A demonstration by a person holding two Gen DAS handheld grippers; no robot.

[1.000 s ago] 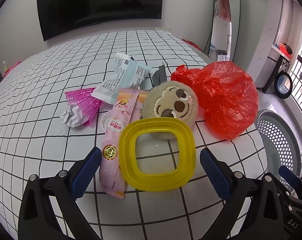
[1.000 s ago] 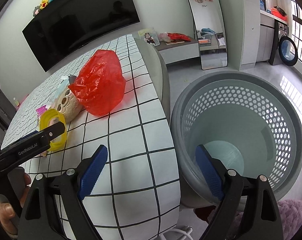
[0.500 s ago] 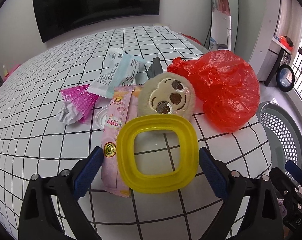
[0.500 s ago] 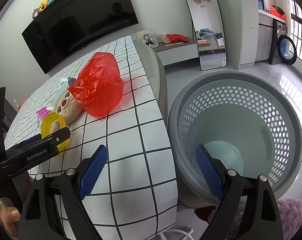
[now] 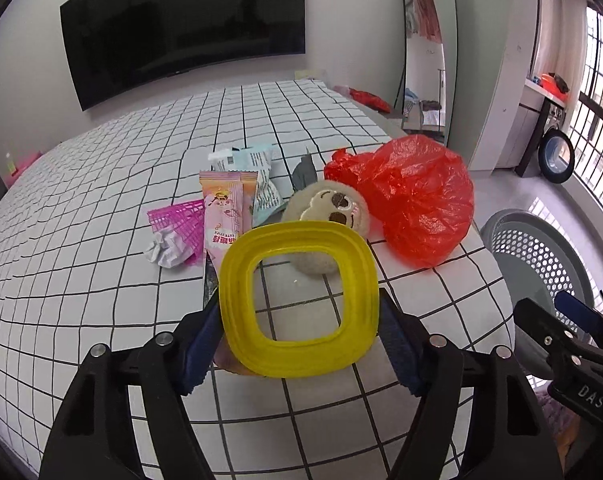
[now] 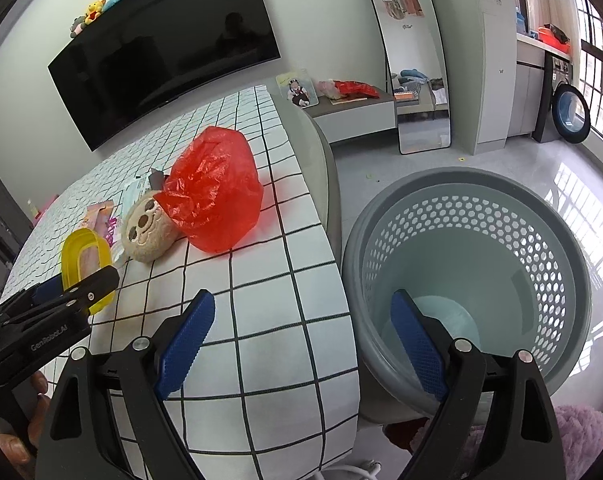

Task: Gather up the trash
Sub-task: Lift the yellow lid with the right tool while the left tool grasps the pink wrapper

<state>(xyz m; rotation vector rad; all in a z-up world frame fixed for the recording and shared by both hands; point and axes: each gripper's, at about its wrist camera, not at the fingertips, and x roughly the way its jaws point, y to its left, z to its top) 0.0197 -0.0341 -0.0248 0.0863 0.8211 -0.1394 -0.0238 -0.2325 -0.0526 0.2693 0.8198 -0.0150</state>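
White checked bedding fills both views. Left gripper (image 5: 299, 334) has now shut its blue pads on the yellow square plastic ring (image 5: 299, 300), low centre, lifted. Right gripper (image 6: 301, 340) hangs wide open, empty. Next, likely the grey holey basket (image 6: 557, 240), lower right.

A home bedroom: checked bed (image 5: 101, 240), wall-mounted television (image 5: 181, 24), standing mirror (image 5: 425, 60), washing machine (image 6: 569, 108), laundry basket (image 6: 473, 280).
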